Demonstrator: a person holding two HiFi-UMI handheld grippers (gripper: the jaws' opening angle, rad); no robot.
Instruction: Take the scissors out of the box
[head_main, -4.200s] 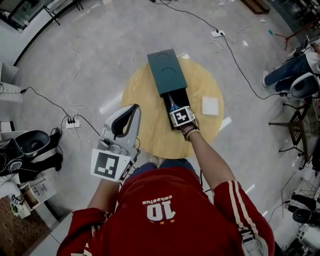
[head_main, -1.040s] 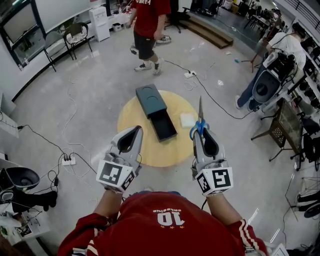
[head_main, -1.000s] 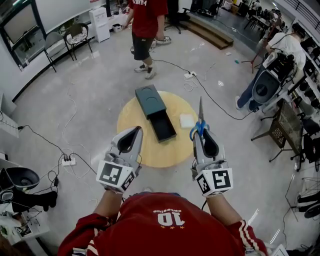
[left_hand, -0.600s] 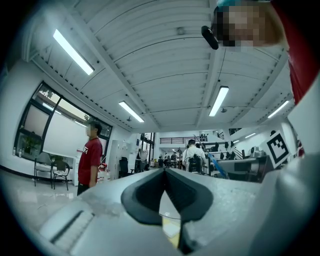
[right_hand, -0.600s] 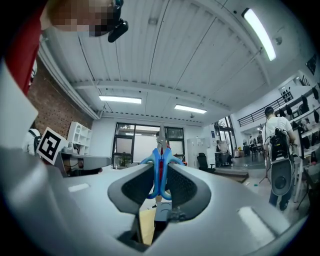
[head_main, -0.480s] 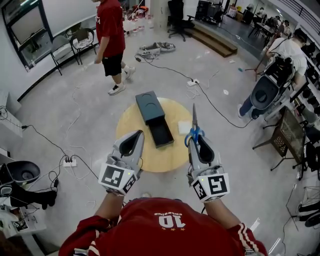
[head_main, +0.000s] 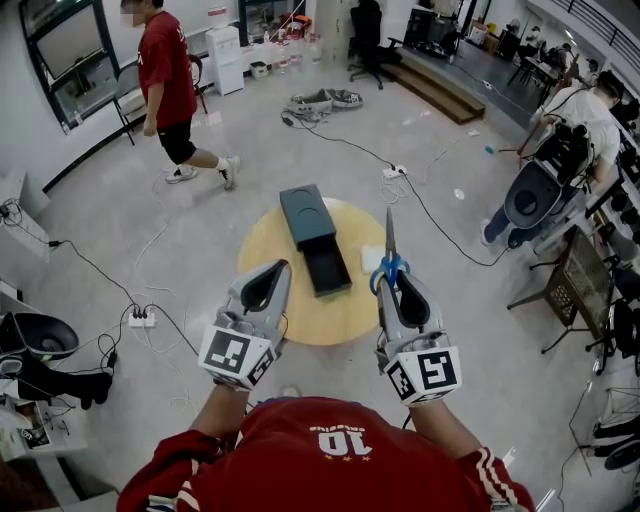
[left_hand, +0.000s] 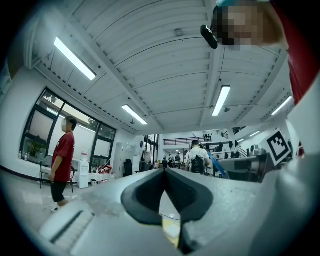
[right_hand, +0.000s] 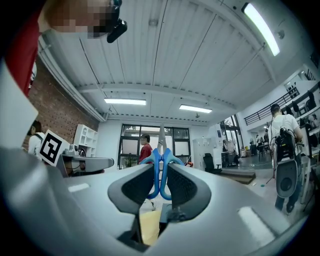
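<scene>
Scissors: blue-handled steel scissors (head_main: 389, 238) are out of the box and up in the air, with the blades pointing away from the wearer and the handle loops between the jaws of the right gripper (head_main: 392, 276).
Right gripper: clamped on the blue loops. Its own view shows a pad pressing on each side of them, and the blade stands up above the jaw tips.
Left gripper: the left gripper (head_main: 281, 267) is held level with the right one and apart from it. Its own view shows the jaw tips together with nothing between them.
Box: a dark green rectangular box (head_main: 303, 212) lies on the table below both grippers, its black drawer (head_main: 328, 270) slid out toward the wearer.
Head view only: the table, the box, the drawer and both marker cubes.
Gripper views only: a white ribbed ceiling (right_hand: 165, 60) with long strip lights (left_hand: 75, 57), and tall dark-framed windows (right_hand: 150, 137).
Surface: a round light wooden table (head_main: 265, 250), with a small white square pad (head_main: 372, 258) just beside the drawer.
Room: a grey floor (head_main: 200, 220) strewn with cables, with a white power strip (head_main: 140, 320) left of the table. A person in a red shirt and black shorts (head_main: 165, 75) walks at the far left, and a seated person (head_main: 590, 110) is at the right among equipment.
</scene>
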